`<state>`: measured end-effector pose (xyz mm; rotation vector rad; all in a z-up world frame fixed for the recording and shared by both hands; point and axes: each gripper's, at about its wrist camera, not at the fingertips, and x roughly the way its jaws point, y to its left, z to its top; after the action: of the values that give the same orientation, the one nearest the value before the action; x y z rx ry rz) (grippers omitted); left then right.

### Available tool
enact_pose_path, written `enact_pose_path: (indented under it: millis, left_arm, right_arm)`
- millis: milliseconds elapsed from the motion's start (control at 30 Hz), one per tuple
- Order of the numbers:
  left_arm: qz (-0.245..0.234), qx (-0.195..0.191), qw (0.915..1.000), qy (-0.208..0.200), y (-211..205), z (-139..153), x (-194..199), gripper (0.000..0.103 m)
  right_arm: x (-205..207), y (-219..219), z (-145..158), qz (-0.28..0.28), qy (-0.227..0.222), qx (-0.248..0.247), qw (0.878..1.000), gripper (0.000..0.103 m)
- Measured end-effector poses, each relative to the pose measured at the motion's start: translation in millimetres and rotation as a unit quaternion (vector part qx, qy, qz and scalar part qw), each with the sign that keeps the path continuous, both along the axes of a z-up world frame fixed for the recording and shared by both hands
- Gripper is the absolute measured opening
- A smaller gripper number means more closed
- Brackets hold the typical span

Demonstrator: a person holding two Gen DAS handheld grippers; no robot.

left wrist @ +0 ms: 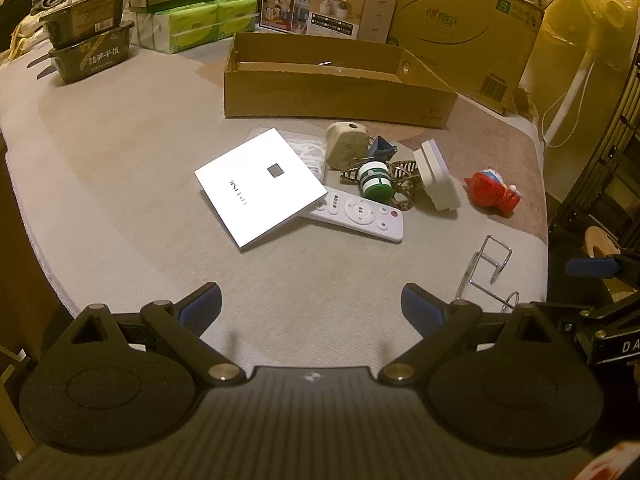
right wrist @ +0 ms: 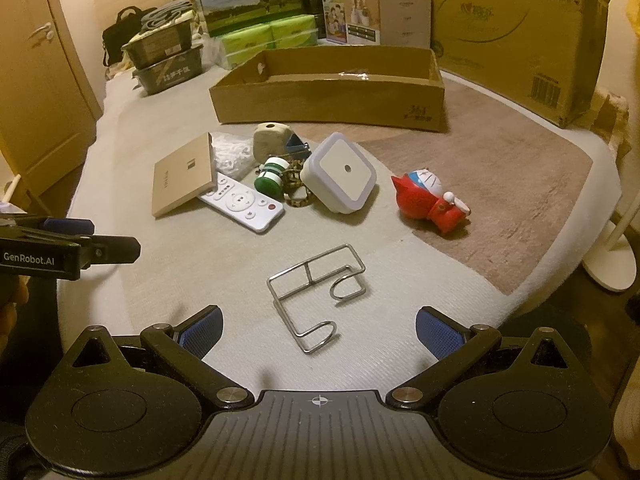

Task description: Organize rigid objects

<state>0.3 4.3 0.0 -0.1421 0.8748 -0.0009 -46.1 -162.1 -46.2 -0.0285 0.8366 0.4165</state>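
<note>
Both tools hang just above the near edge of the bed, each with its jaws spread wide and nothing between them: the left gripper faces the pile of loose things, the right gripper sits right behind the wire rack. My guess is that the rack is the first pick, bound for the shallow cardboard box at the far side, which looks empty. The rack lies flat, apart from the pile, its long axis running from the near hook, close to the right gripper, away and slightly right toward the closed rectangular end, with the two curled hooks opening to the right. To take it well, I would come down over one straight wire run across that axis, since the thin wire gives little to pinch and may twist. The remote, by contrast, lies slantwise, its red button end toward the right, partly under the flat square box.
</note>
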Motion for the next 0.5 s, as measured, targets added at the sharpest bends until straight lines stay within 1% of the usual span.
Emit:
enact_pose_path:
  millis: [300, 433, 500]
  left_arm:
    - [-0.001, -0.006, 1.0000, 0.002, 5, -3, 2, 0.095]
    - [-0.002, -0.006, 1.0000, 0.000, 8, -4, 2, 0.095]
    - [-0.001, -0.009, 1.0000, 0.000, 11, -4, 4, 0.095]
  right_arm:
    - [4, 2, -3, 0.014, -0.001, 0.006, 1.000, 0.102]
    - [9, 8, -4, 0.040, -0.008, 0.001, 0.999, 0.102]
    - [13, 12, -6, 0.057, -0.017, -0.013, 0.998, 0.102]
